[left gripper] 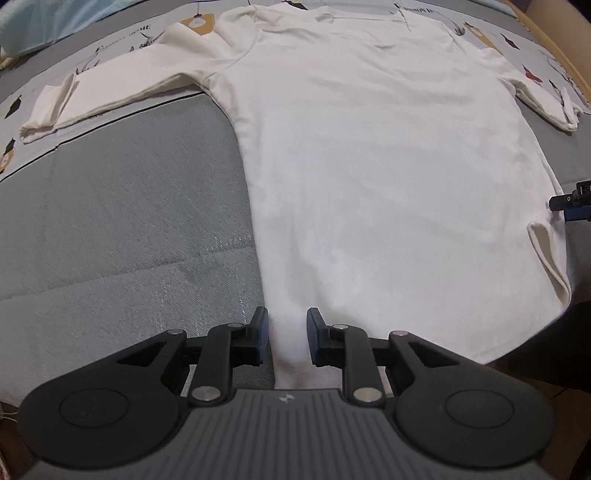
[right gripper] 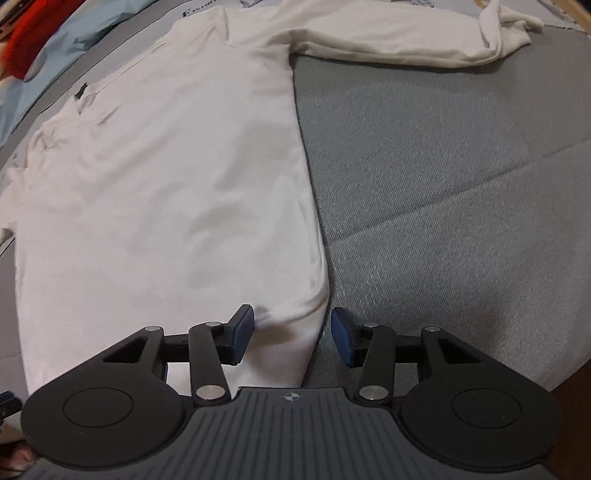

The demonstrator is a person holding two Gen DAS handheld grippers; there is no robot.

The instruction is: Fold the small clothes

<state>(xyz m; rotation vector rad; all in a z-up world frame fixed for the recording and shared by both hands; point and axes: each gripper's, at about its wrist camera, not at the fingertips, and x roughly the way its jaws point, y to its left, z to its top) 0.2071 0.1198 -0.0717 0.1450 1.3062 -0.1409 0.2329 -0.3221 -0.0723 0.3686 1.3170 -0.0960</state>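
A white long-sleeved shirt (left gripper: 369, 166) lies spread flat on a grey bed cover (left gripper: 129, 221), sleeves stretched out to both sides. My left gripper (left gripper: 287, 328) hovers over the shirt's near left hem corner. Its jaws stand a little apart, with flat cloth showing below the gap and nothing pinched. In the right wrist view the shirt (right gripper: 166, 184) fills the left half. My right gripper (right gripper: 291, 328) is open astride the near right hem corner, one pad over cloth and one over the cover (right gripper: 443, 184). The right gripper (left gripper: 572, 203) also peeks in at the left wrist view's right edge.
The left sleeve (left gripper: 92, 99) ends in a folded cuff and the right sleeve (right gripper: 406, 40) in a crumpled one. A patterned sheet (left gripper: 122, 48) lies behind the shirt. Light blue fabric (right gripper: 55, 44) and something red (right gripper: 26, 33) sit at the far left. A wooden edge (left gripper: 554, 37) borders the right.
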